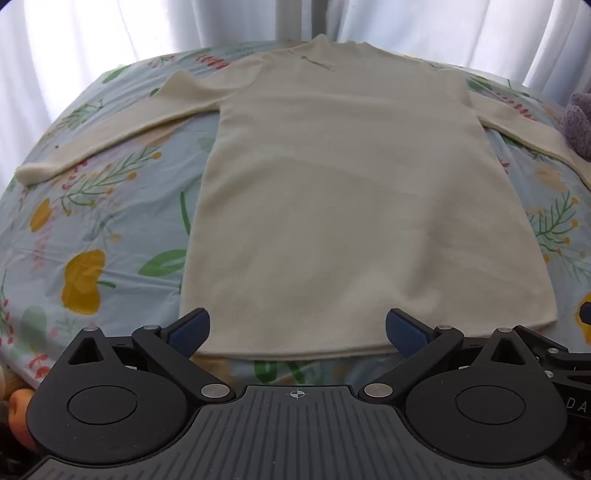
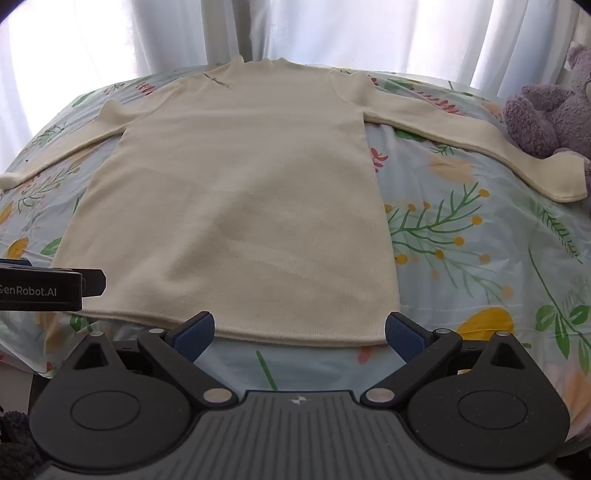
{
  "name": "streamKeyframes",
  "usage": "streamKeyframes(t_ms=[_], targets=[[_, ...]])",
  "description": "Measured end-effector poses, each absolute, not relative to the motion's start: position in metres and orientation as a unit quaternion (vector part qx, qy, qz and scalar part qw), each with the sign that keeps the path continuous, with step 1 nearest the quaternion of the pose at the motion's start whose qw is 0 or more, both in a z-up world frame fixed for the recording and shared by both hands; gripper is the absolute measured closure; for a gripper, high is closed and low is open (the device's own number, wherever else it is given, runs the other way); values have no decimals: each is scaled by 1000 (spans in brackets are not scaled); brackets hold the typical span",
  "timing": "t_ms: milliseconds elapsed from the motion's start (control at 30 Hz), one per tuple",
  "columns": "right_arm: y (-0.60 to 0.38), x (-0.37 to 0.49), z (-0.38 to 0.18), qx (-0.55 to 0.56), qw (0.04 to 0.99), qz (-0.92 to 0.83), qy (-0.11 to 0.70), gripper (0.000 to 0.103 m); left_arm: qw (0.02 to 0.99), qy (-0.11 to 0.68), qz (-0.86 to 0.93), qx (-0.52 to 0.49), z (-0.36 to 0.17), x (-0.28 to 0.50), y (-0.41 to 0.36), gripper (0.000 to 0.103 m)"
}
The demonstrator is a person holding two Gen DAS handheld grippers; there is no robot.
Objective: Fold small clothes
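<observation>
A cream long-sleeved sweater (image 1: 332,192) lies flat on a floral bedsheet (image 1: 92,221), hem nearest me, collar at the far end, both sleeves spread out to the sides. It also shows in the right wrist view (image 2: 240,199). My left gripper (image 1: 297,332) is open and empty, hovering just above the hem near its left part. My right gripper (image 2: 299,332) is open and empty, at the hem's right part. The left gripper's body (image 2: 44,288) shows at the left edge of the right wrist view.
A purple plush toy (image 2: 554,118) sits at the bed's right side, touching the right sleeve's cuff (image 2: 565,181). White curtains (image 2: 295,29) hang behind the bed. An orange object (image 1: 18,410) lies off the bed's near left edge.
</observation>
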State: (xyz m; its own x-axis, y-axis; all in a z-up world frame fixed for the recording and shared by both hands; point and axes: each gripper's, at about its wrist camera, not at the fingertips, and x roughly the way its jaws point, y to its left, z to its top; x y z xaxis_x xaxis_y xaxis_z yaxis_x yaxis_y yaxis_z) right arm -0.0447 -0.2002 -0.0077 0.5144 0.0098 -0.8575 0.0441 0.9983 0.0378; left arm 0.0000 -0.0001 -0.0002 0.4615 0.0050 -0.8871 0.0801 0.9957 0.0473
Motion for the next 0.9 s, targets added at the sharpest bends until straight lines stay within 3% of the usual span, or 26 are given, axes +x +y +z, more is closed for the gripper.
streamKeyframes(t_ms=[900], targets=[[-202,-41,-3,28,872,-12,489,4,853,520,-24,39,-3,3,-6,0]])
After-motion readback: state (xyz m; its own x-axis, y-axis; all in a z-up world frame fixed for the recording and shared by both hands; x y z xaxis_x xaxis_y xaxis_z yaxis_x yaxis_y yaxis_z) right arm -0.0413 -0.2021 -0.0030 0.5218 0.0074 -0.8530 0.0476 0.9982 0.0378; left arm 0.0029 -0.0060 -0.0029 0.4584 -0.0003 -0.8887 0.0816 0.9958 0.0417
